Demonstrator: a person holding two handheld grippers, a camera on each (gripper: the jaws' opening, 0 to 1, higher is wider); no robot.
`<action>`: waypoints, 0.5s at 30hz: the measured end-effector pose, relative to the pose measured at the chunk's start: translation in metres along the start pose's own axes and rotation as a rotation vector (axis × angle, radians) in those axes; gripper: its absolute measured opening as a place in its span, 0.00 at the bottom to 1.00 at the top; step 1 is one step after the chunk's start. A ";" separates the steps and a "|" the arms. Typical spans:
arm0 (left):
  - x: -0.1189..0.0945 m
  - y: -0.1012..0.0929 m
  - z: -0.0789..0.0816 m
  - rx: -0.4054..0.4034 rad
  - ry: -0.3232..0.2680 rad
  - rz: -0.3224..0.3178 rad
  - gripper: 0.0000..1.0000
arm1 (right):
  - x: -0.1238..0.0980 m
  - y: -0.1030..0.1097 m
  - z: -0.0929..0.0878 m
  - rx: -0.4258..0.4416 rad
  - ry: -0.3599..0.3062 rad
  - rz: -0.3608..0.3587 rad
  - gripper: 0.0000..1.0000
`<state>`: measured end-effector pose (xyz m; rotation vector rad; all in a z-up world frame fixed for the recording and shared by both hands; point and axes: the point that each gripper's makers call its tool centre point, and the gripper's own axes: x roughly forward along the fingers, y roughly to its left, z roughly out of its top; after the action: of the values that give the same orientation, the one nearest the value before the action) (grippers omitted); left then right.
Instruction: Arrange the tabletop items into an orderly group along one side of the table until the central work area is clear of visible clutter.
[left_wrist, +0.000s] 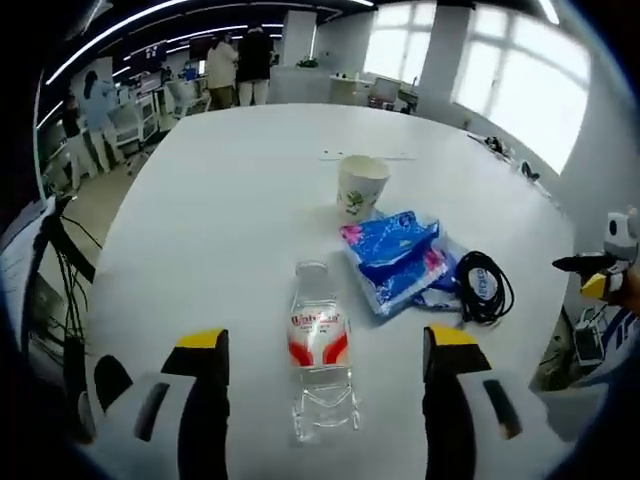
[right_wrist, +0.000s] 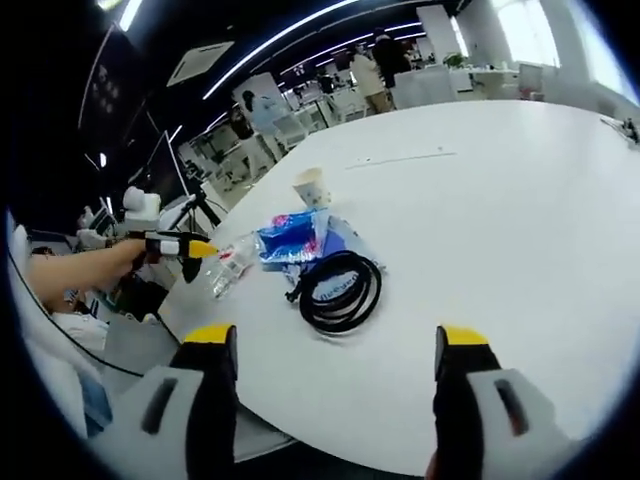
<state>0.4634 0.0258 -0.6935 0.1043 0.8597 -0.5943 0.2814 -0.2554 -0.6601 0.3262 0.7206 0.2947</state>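
A clear water bottle (left_wrist: 321, 355) with a red label lies on the white table (left_wrist: 230, 220) between the wide-apart jaws of my left gripper (left_wrist: 327, 345), which is open. Beyond it lie blue tissue packs (left_wrist: 395, 258), a paper cup (left_wrist: 361, 184) and a coiled black cable (left_wrist: 483, 287). My right gripper (right_wrist: 337, 340) is open near the table's edge, with the cable coil (right_wrist: 338, 285) just ahead of it. Further off sit the tissue packs (right_wrist: 293, 235), the cup (right_wrist: 311, 186) and the bottle (right_wrist: 229, 268). The left gripper (right_wrist: 190, 247) shows at the left, held by a person's arm (right_wrist: 75, 272).
The table (right_wrist: 500, 200) stretches wide and bare behind the items. Several people (left_wrist: 238, 65) stand among desks and chairs at the far end of the room. Cables and stands (left_wrist: 60, 260) sit beside the table's left edge. The right gripper (left_wrist: 600, 270) shows at the right edge.
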 end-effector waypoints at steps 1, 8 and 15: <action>0.002 0.000 -0.001 0.000 0.007 -0.002 0.80 | 0.000 0.000 -0.001 0.002 0.001 -0.002 0.80; 0.022 0.004 -0.009 0.024 0.119 0.009 0.77 | -0.002 -0.001 -0.010 0.020 0.016 -0.007 0.78; 0.035 0.010 0.009 -0.041 0.130 0.001 0.72 | 0.000 0.000 -0.013 0.049 0.014 0.001 0.76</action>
<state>0.4924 0.0153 -0.7147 0.1068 0.9970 -0.5728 0.2728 -0.2531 -0.6689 0.3717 0.7426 0.2809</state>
